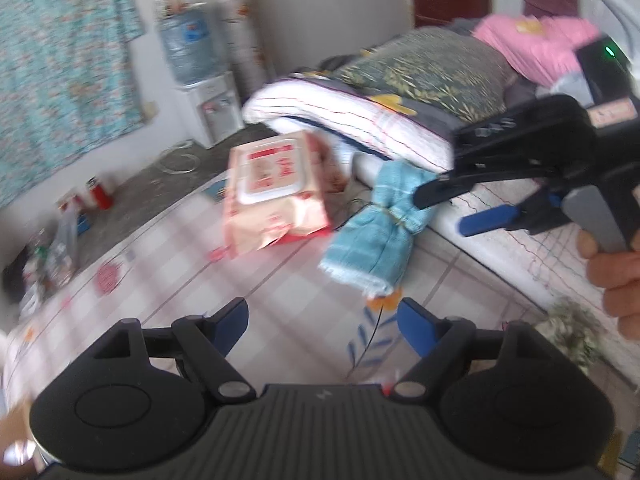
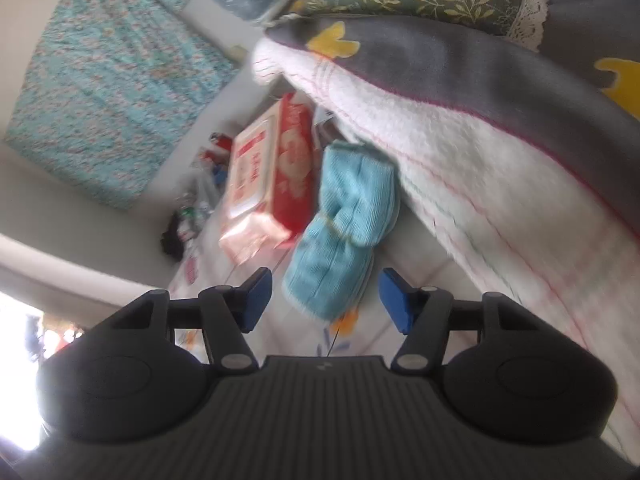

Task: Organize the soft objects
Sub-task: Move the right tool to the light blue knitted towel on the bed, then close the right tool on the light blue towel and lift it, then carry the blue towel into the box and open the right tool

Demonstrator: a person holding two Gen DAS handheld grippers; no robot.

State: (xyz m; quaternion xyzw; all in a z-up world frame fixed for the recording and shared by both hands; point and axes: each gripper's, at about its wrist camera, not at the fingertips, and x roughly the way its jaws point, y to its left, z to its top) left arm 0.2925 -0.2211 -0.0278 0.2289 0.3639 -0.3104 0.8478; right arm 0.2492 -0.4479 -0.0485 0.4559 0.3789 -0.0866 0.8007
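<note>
bed: sheet (image 1: 224, 264) with pale checks and flower prints, bare in the foreground
wipes: pink-and-red pack (image 1: 276, 188) flat on the sheet, lid side up, left of the towel
towel: blue roll (image 1: 376, 236) tied round the middle, lying on the sheet just beside the pack, far end against the blanket stack
blanket: folded white one (image 1: 348, 120) with thin coloured stripes at the back of the bed
floor: dark, left of the bed; small clutter (image 1: 60, 240) there, too blurred to identify
</note>
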